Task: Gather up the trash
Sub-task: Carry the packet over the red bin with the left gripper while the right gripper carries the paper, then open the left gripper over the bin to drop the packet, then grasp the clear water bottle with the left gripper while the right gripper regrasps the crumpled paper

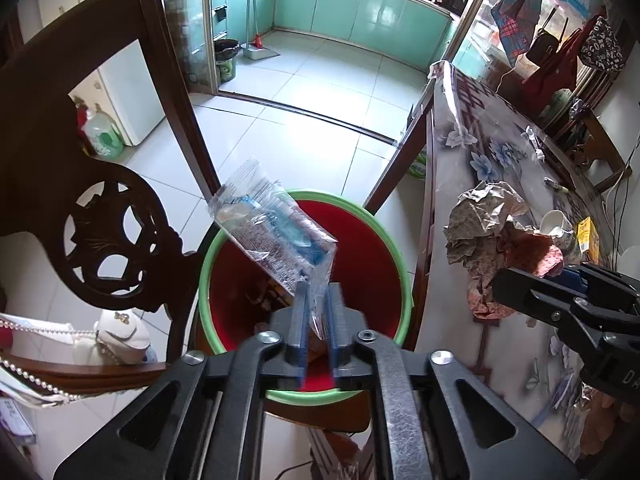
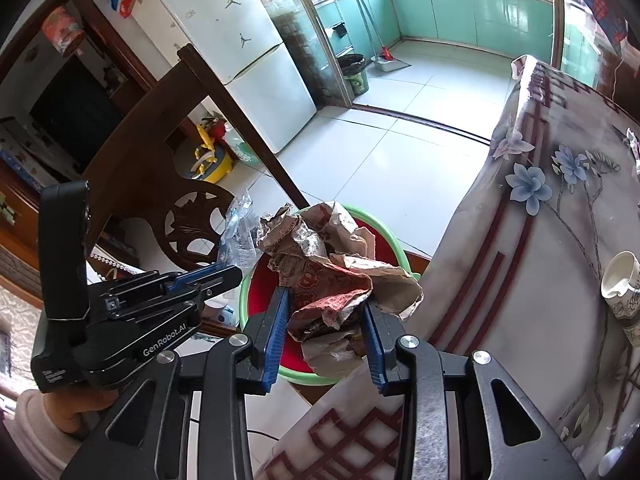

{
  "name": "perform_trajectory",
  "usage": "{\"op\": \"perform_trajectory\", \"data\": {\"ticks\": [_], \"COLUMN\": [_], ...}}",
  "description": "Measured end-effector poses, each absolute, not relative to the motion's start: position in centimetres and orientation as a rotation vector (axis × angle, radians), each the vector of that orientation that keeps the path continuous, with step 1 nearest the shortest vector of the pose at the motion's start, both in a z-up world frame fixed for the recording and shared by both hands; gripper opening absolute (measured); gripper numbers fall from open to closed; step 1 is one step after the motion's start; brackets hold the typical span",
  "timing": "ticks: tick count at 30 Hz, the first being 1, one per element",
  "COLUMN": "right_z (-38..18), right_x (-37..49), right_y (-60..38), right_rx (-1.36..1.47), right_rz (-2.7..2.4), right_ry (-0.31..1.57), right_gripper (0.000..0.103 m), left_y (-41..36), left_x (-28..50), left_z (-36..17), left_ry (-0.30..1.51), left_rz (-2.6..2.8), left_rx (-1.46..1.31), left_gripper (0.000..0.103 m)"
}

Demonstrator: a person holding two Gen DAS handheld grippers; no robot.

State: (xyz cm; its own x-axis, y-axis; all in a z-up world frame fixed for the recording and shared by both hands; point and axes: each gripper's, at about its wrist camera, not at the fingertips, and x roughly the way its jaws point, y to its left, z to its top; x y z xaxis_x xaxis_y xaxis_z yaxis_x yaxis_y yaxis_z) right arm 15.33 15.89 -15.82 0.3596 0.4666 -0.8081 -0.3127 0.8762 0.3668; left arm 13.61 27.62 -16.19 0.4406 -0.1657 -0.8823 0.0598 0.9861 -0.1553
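Observation:
A clear plastic wrapper (image 1: 272, 224) with blue print hangs tilted over the red bin with a green rim (image 1: 204, 264). Its tail lies in the gap between the blue pads of my left gripper (image 1: 318, 286), which stand apart and do not press on it. My right gripper (image 2: 324, 300) is shut on a crumpled brown and red paper bag (image 2: 320, 248), held above the bin's green rim (image 2: 244, 300) beside the table edge. The left gripper (image 2: 236, 272) and the wrapper (image 2: 236, 236) show at the left of the right wrist view. The bag (image 1: 488, 220) and right gripper (image 1: 516, 288) show at the right of the left wrist view.
A carved dark wooden chair (image 1: 100, 160) stands left of the bin. The flowered table (image 2: 520, 280) on the right bears a white cup (image 2: 620, 280) and a yellow packet (image 1: 588, 232). A hand in a pale sleeve (image 2: 52, 412) holds the left gripper. White floor tiles lie beyond.

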Motion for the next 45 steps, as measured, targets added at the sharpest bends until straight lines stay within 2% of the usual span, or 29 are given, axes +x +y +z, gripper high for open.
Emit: {"op": "perform_trajectory", "data": {"ticks": [1,3,4,7,16,26,35,45], "right_z": [-15.8,-15.9,-15.9,-15.8,-14.4,-12.1,-12.0,-15.3], "right_x": [15.3,15.3,15.3,15.2,13.7,10.4,5.0,-6.1], "right_y": [16.0,16.3,16.4,16.4,14.2,6.7,-4.6,-18.3], "right_rx": [0.16,0.159,0.158,0.162,0.182,0.22,0.254,0.434], "right_rz": [0.512,0.531,0.534,0.528,0.484,0.342,0.121,-0.105], "right_ry": [1.091,1.096,1.099,1.093,1.059,0.998,0.999,1.135], "right_gripper": [0.037,0.039,0.04,0.043,0.044,0.044,0.046,0.047], "left_y": [27.7,27.9,28.0,28.1,27.0,23.0,15.7,4.9], "left_x": [13.6,13.5,13.4,13.4,12.8,12.1,10.3,7.0], "left_z": [-16.1,-15.8,-15.7,-15.3,-15.0,-14.8,-14.2,-14.2], "left_ry": [1.099,1.082,1.072,1.06,1.052,1.055,1.052,1.069], "left_rz": [-0.134,-0.128,-0.123,-0.119,-0.132,-0.21,-0.36,-0.576], "left_rx": [-0.11,-0.12,-0.124,-0.127,-0.11,-0.066,0.015,0.109], "left_gripper": [0.031,0.053,0.055,0.057,0.06,0.061,0.065,0.067]}}
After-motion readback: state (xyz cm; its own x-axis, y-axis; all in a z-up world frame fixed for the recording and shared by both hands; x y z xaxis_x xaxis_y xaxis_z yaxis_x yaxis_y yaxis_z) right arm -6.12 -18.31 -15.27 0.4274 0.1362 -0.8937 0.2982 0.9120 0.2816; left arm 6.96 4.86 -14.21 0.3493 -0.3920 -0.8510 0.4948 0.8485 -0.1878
